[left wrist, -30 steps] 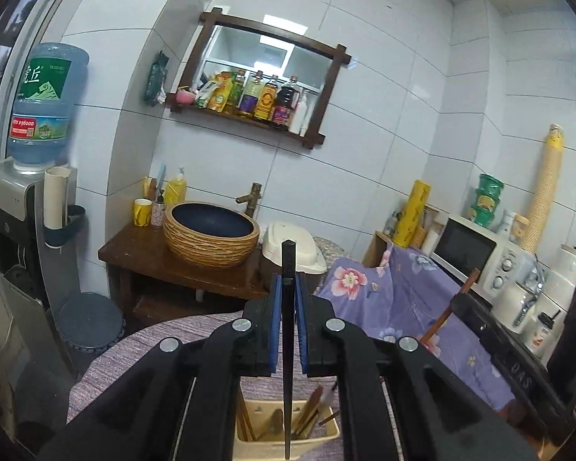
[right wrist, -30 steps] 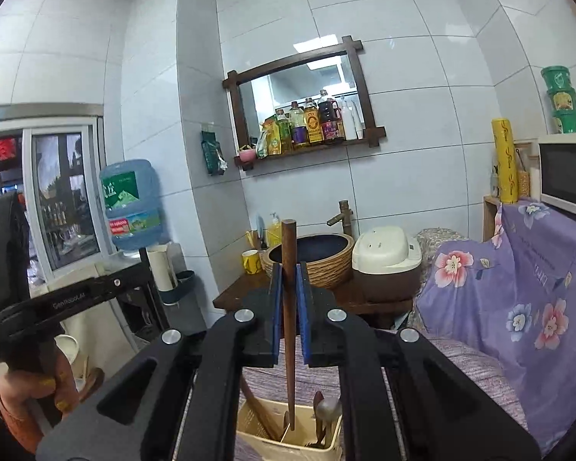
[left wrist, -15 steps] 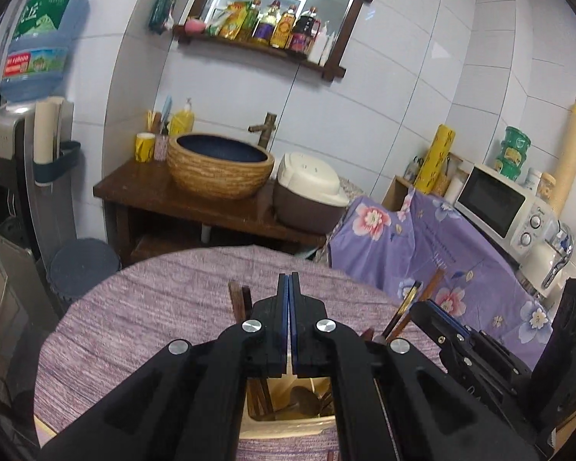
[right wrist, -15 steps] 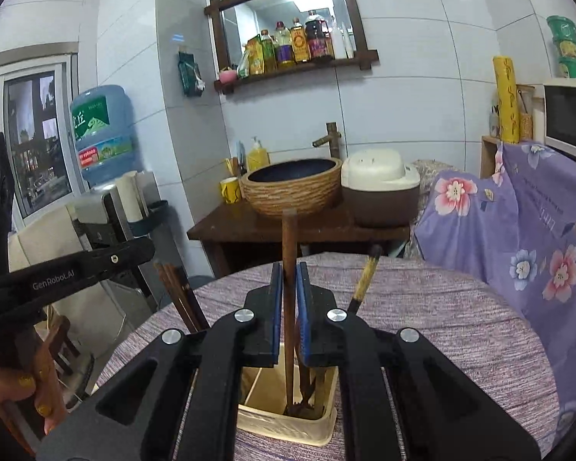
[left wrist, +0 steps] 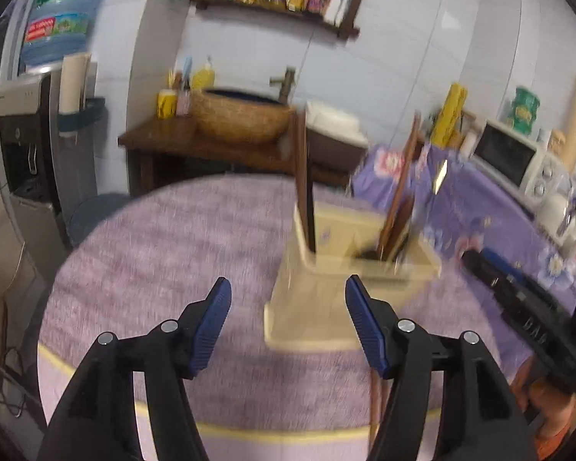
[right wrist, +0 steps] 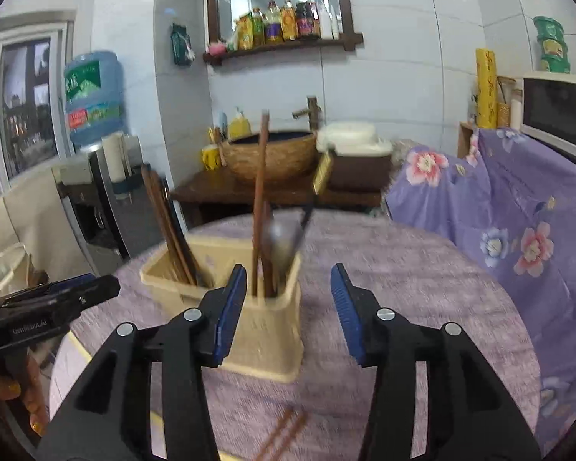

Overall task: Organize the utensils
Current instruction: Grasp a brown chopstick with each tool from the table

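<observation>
Standing apart with nothing between their blue pads, the left tongs (left wrist: 288, 322) and right tongs (right wrist: 288, 307) had both just been opening. Near the right tongs, a loose pair of brown chopsticks (right wrist: 284, 436) lay on the purple-clothed round surface (right wrist: 403, 269). Beyond stood the cream, compartmented utensil holder (right wrist: 257, 330), upright on that surface. One compartment held dark wooden chopsticks (right wrist: 172, 226) leaning left; another held a tall brown chopstick (right wrist: 259, 199) and a blurred metal spoon (right wrist: 282, 246).
</observation>
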Available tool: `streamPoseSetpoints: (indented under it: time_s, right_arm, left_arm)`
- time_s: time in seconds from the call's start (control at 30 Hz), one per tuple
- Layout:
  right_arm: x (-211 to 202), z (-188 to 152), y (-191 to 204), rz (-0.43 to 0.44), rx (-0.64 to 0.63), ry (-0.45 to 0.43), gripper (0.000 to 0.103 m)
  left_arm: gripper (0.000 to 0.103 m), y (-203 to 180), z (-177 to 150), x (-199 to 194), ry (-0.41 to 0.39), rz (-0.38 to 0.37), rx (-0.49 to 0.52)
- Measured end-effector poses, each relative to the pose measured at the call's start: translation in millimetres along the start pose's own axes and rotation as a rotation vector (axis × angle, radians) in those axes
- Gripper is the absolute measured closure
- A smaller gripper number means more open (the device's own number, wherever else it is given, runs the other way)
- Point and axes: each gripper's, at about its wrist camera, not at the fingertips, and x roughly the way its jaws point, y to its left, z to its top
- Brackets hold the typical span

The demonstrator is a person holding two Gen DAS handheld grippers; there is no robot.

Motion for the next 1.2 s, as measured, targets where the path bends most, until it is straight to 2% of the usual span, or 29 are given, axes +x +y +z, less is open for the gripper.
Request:
streamPoseSetpoints:
  time_s: [0.13, 0.23, 0.33, 0.43, 0.53, 0.63, 0.73, 1.0, 1.1, 1.2]
  right_arm:
    - [-7, -44, -11, -0.084, 0.008, 0.079, 0.048]
    - [-10, -74, -24, -0.123, 0.047, 0.137, 0.047]
    - [-13, -99, -38, -0.127, 0.105, 0.187, 0.047]
    - [-18, -116, -49, -0.129, 0.156, 0.213, 0.047]
    - [-23, -126, -57, -0.127, 0.183, 0.231, 0.047]
    - [-27, -130, -60, -0.122, 0.195, 0.234, 0.047]
    - [-28, -132, -59, -0.113, 0.198, 0.234, 0.047]
    - [-27, -133, -53, -0.106, 0.196, 0.241, 0.047]
    - [-26, -134, -50, -0.102, 0.191, 0.252, 0.047]
    - [-21, -135, -44, -0.082, 0.178, 0.275, 0.047]
  left_arm:
    - [0.043, -9, -54, 11, 0.151, -0.032, 0.050]
    - [0.048, -32, -92, 17, 0.234, -0.064, 0.121]
    - [0.054, -55, -117, 21, 0.291, -0.091, 0.183]
    - [0.062, -73, -135, 28, 0.336, -0.083, 0.253]
    - [0.068, -76, -143, 34, 0.365, -0.082, 0.258]
    - [0.070, -76, -147, 33, 0.358, -0.059, 0.264]
    - [0.070, -75, -150, 32, 0.364, -0.072, 0.256]
    - [0.073, -82, -155, 30, 0.345, 0.001, 0.325]
    - [0.082, -87, -154, 37, 0.327, 0.044, 0.355]
    - [0.088, -73, -149, 37, 0.329, 0.043, 0.321]
